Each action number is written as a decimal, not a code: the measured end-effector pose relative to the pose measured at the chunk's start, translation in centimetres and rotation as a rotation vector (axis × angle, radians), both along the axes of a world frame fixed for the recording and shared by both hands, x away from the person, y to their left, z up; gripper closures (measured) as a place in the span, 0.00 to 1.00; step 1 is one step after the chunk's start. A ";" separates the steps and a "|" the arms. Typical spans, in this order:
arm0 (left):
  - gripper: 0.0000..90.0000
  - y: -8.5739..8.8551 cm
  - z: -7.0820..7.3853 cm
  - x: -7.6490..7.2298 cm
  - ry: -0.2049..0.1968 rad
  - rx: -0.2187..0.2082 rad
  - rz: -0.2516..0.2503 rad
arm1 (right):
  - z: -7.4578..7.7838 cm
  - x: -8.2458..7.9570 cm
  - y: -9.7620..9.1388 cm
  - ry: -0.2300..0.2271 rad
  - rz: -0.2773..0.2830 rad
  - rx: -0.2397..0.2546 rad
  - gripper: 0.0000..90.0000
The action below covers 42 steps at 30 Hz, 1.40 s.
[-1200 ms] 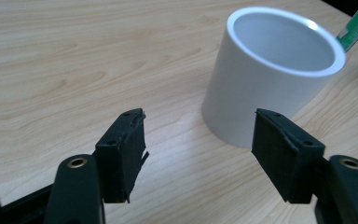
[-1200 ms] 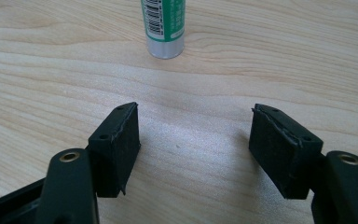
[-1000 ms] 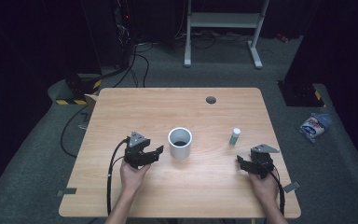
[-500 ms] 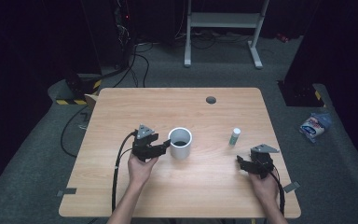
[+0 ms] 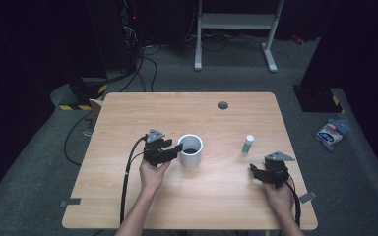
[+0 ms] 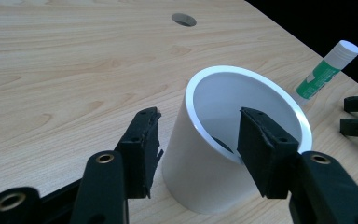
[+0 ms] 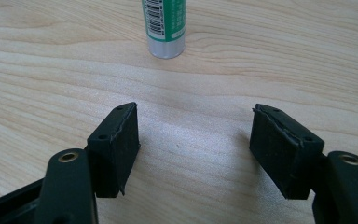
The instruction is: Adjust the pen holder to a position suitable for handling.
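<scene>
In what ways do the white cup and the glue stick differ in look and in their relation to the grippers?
The white cup is wide and open-topped; the glue stick is slim and capped. The cup is plain white; the stick carries a green label. The left gripper straddles the cup's wall; the right gripper stands apart from the stick. Both stand upright.

Glue stick cropped, cup's depths hidden

In the right gripper view the glue stick point(image 7: 164, 28) is cut off by the top edge, its cap unseen. In the left gripper view one jaw covers part of the cup point(image 6: 223, 140) rim; the dark shape inside stays unidentifiable. The packet point(image 5: 330, 132) on the floor is too small to read.
</scene>
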<state>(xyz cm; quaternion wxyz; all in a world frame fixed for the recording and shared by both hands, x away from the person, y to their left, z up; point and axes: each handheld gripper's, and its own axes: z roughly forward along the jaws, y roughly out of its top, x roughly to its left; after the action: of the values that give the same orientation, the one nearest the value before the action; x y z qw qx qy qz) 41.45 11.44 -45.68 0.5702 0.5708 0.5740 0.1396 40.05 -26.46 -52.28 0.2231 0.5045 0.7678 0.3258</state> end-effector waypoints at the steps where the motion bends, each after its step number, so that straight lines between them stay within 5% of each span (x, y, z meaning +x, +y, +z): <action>1: 0.55 0.0 0.0 0.0 0.001 0.003 -0.002 | 0.0 0.0 0.0 0.000 0.000 0.000 0.36; 21: 0.69 -0.7 -0.2 -0.2 0.004 0.020 -0.039 | 0.0 0.0 0.0 0.000 0.000 0.000 0.36; 30: 0.69 -1.0 -0.2 -0.3 0.009 0.000 -0.030 | 0.0 0.0 0.0 0.000 0.000 0.001 0.36; 42: 0.71 -1.9 -0.1 -1.3 0.004 0.034 -0.077 | 0.0 0.0 0.0 0.000 0.001 0.000 0.36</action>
<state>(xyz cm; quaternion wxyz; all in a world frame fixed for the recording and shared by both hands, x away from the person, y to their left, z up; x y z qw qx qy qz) 40.14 9.55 -45.76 0.5642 0.6025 0.5503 0.1260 40.04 -26.45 -52.28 0.2230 0.5042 0.7681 0.3258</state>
